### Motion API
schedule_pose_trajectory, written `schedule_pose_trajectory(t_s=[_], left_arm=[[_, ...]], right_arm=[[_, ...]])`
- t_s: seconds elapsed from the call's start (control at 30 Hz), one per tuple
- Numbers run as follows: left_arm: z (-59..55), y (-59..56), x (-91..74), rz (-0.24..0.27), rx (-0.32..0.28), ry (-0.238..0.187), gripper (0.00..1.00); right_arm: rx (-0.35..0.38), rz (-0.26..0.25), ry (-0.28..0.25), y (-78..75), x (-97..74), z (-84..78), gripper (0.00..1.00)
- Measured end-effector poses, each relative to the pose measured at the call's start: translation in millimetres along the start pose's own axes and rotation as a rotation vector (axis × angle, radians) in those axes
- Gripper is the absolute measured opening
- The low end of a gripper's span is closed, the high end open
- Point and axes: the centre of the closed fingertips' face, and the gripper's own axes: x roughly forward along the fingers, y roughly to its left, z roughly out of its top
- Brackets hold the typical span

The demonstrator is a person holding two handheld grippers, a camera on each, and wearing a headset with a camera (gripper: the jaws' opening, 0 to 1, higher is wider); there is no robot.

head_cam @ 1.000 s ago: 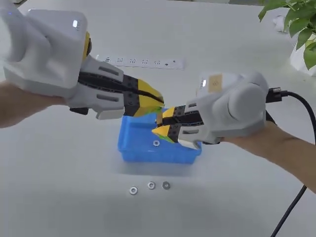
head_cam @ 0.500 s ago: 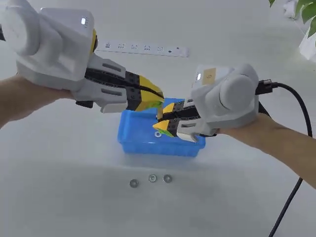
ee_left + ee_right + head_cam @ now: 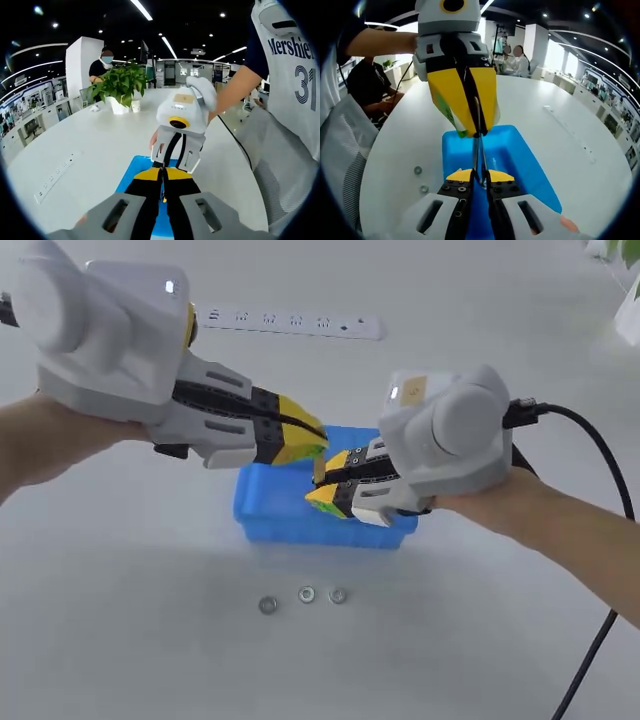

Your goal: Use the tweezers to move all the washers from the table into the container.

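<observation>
On the white table (image 3: 120,640) sits the blue container (image 3: 270,520). Above it, the left gripper (image 3: 310,440) and right gripper (image 3: 322,492) both pinch the thin tweezers (image 3: 479,150). Three washers (image 3: 306,594) lie on the table nearby. They look small, hard, light and slippery, so grab each by its rim.
</observation>
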Motion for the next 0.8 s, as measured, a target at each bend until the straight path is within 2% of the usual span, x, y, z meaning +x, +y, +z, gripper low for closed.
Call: schedule_pose_trajectory(t_s=[0.3, 0.33, 0.37, 0.4, 0.43, 0.57, 0.8], left_arm=[[-1.4, 1.1, -3.2, 0.007, -0.017, 0.007, 0.06], [-12.1, 10.7, -8.2, 0.001, 0.001, 0.013, 0.06], [-32.1, 28.4, -17.5, -0.008, 0.031, 0.025, 0.06], [-47.9, 42.3, -24.6, -0.005, 0.021, 0.023, 0.06], [-51.0, 47.6, -24.3, 0.007, 0.012, 0.020, 0.06], [-52.0, 44.8, -22.1, 0.002, 0.015, 0.028, 0.06], [-44.6, 33.9, -17.3, 0.000, 0.011, 0.026, 0.06]], right_arm=[[0.034, -0.002, 0.019, -3.7, 3.3, -4.7, 0.11], [0.037, -0.002, 0.019, -3.7, 3.6, -4.7, 0.11], [0.040, -0.001, 0.020, -3.7, 3.7, -4.9, 0.11], [0.041, -0.001, 0.022, -3.7, 3.9, -5.4, 0.11], [0.042, -0.002, 0.025, -3.9, 4.0, -6.1, 0.11], [0.043, -0.010, 0.029, -4.9, 4.4, -8.1, 0.11], [0.050, -0.019, 0.028, -6.5, 2.5, -8.4, 0.12]])
